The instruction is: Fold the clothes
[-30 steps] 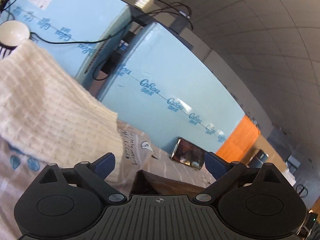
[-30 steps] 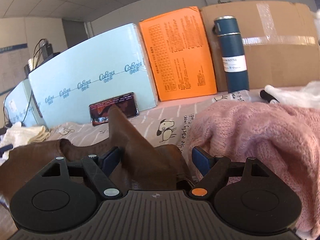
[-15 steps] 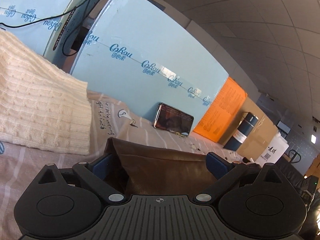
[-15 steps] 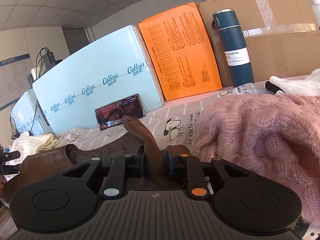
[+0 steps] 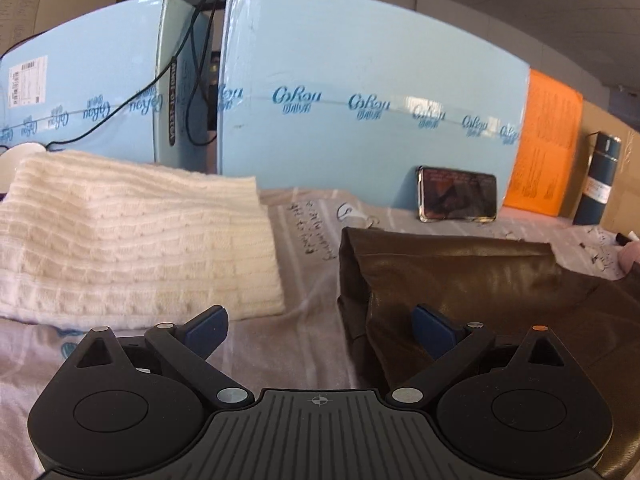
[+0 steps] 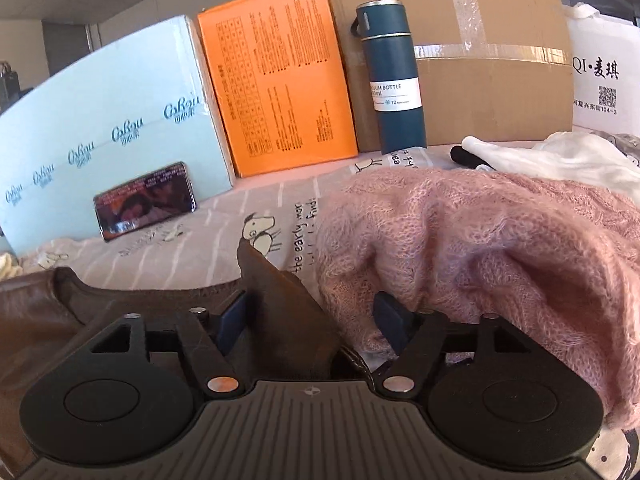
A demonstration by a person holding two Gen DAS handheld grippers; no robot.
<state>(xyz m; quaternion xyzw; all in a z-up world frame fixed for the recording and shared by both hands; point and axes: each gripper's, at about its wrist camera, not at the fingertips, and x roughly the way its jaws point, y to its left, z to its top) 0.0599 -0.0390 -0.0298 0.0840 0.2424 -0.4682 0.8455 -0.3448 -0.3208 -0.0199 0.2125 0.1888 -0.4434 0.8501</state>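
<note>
A folded brown leather garment (image 5: 460, 280) lies on the printed sheet. In the left wrist view my left gripper (image 5: 318, 328) is open and empty, at the garment's left edge, with the right finger over it. A folded cream knit sweater (image 5: 132, 240) lies to the left. In the right wrist view my right gripper (image 6: 316, 316) is open, and a raised point of the brown garment (image 6: 280, 304) stands between the jaws, not pinched. A crumpled pink knit sweater (image 6: 480, 248) lies against the right finger.
Light blue boxes (image 5: 360, 100), an orange box (image 6: 276, 80) and a cardboard box (image 6: 480, 60) line the back. A phone (image 5: 458, 199) leans on the blue box. A dark blue bottle (image 6: 394, 80) stands upright. White cloth (image 6: 552, 156) lies far right.
My right gripper was shut on the brown garment's fold and has opened, letting it go. My left gripper has stayed open and swung left off the garment toward the cream sweater.
</note>
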